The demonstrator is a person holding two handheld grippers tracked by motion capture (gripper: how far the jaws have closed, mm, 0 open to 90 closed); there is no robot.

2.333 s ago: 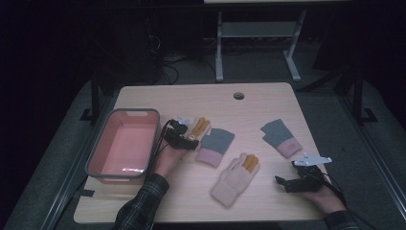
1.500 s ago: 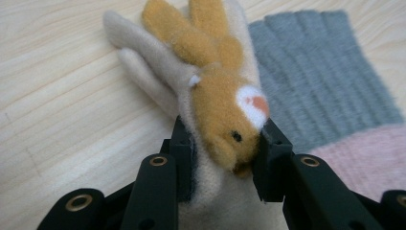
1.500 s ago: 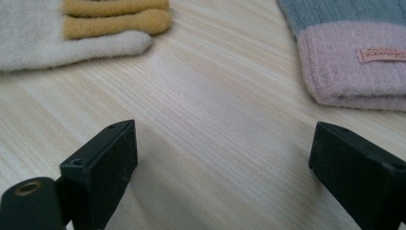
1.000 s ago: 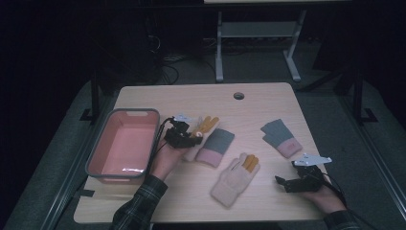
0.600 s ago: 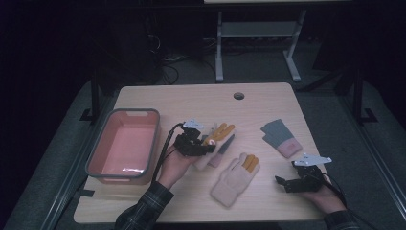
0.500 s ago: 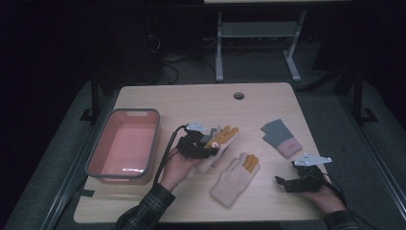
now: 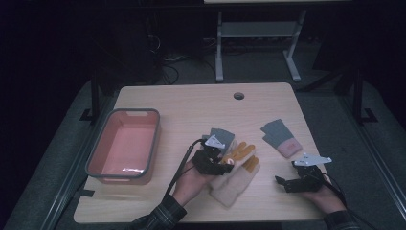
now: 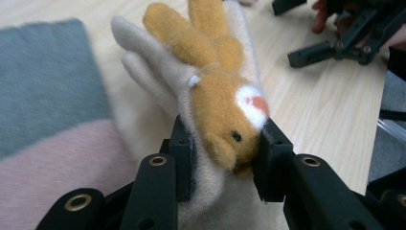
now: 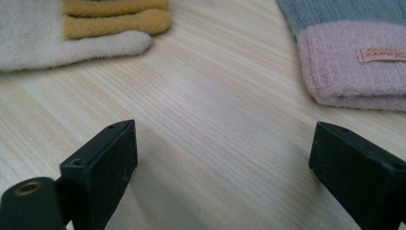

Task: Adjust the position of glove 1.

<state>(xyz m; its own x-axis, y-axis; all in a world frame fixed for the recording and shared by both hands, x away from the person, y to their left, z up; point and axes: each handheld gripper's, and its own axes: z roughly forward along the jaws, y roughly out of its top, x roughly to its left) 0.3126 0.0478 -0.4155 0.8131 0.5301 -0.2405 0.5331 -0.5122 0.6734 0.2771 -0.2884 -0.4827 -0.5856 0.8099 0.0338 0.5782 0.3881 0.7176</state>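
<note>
Carried rightward since before, the fox glove point(image 8: 225, 100) now hangs over its mate point(image 7: 234, 184), pinched in my left gripper point(image 8: 222, 155); I'll lower squarely, fingers aligned, right gripper point(image 9: 220, 163) spread idle.

Lab-type recording room: dim surroundings, light wooden bench point(image 7: 191, 103) with cable port point(image 7: 238, 96), loose floor cables point(image 7: 167, 64), metal stand frame point(image 7: 253, 36) behind

Four gloves, one bin, my two grippers.
I count two cream-and-orange gloves point(image 7: 238, 168), stacked, two grey-and-pink gloves point(image 7: 280, 137), one pink bin point(image 7: 123, 146), and a gripper in each hand.
</note>
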